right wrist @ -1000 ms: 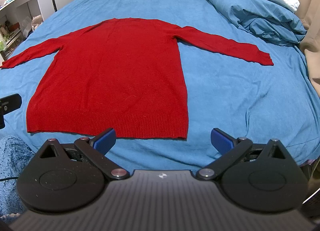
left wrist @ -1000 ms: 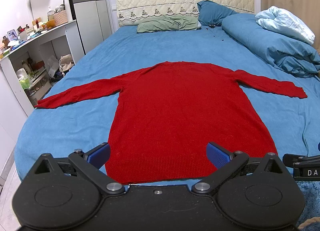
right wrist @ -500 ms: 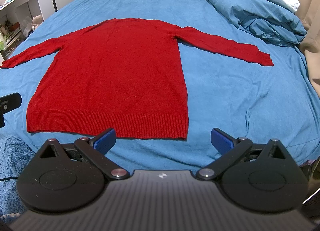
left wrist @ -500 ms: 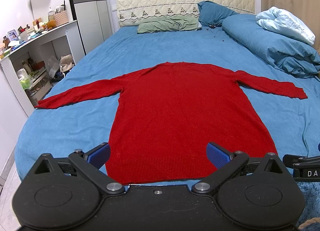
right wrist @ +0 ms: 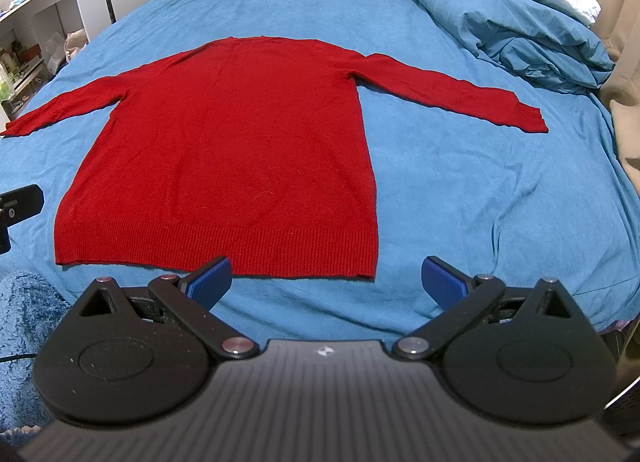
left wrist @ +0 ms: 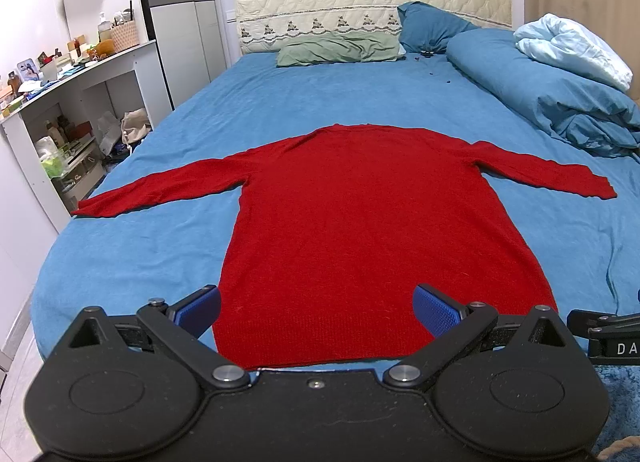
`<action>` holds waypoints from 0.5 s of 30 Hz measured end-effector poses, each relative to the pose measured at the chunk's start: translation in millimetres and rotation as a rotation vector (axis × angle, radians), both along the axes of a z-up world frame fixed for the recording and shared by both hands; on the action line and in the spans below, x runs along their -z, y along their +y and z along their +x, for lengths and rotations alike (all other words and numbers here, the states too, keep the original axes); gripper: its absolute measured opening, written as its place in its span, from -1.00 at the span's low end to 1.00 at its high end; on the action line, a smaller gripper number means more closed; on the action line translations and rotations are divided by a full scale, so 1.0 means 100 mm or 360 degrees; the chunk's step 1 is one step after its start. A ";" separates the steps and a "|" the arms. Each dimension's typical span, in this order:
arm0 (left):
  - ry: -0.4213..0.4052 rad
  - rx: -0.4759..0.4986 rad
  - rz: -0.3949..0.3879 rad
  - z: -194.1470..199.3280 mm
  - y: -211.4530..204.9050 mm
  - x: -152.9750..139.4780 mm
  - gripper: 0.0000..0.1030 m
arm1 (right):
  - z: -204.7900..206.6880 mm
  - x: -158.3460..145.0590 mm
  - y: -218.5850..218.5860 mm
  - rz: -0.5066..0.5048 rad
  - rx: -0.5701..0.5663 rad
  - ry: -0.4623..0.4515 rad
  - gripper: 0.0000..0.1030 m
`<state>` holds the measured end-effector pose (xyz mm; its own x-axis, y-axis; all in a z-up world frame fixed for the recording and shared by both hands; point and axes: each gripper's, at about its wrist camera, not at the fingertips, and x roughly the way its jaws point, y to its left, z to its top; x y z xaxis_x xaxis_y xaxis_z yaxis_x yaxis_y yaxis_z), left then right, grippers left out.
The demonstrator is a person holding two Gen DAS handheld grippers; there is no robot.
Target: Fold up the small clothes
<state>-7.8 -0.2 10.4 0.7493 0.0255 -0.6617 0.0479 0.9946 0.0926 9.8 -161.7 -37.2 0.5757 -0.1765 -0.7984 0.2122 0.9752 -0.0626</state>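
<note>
A red long-sleeved sweater [left wrist: 360, 221] lies flat on the blue bed [left wrist: 360, 101], both sleeves spread out sideways, hem toward me. It also shows in the right wrist view [right wrist: 240, 133]. My left gripper [left wrist: 318, 308] is open and empty, held just above the hem's middle. My right gripper [right wrist: 328, 282] is open and empty, near the hem's right corner, in front of the bed's near edge.
A rolled blue duvet [left wrist: 560, 101] with a pale blanket lies along the bed's right side. Green and blue pillows [left wrist: 340, 47] rest at the headboard. A white desk with shelves [left wrist: 80, 101] stands left of the bed. A fluffy blue fabric [right wrist: 24, 322] is at lower left.
</note>
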 end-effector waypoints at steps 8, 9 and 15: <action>-0.0010 -0.0012 -0.0002 0.02 0.06 -0.03 1.00 | 0.00 0.00 0.00 -0.0010 -0.0002 -0.0002 1.00; -0.0010 -0.0013 0.0000 0.02 0.07 -0.04 1.00 | 0.00 -0.01 0.01 -0.0011 -0.0004 -0.0003 1.00; -0.0014 -0.0016 0.0007 0.02 0.04 -0.03 1.00 | 0.00 -0.02 0.02 -0.0009 -0.0008 -0.0005 1.00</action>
<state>-5.5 4.2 13.5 0.7547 0.0358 -0.6550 0.0372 0.9946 0.0972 10.1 -160.1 -35.3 0.5794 -0.1780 -0.7954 0.2074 0.9759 -0.0673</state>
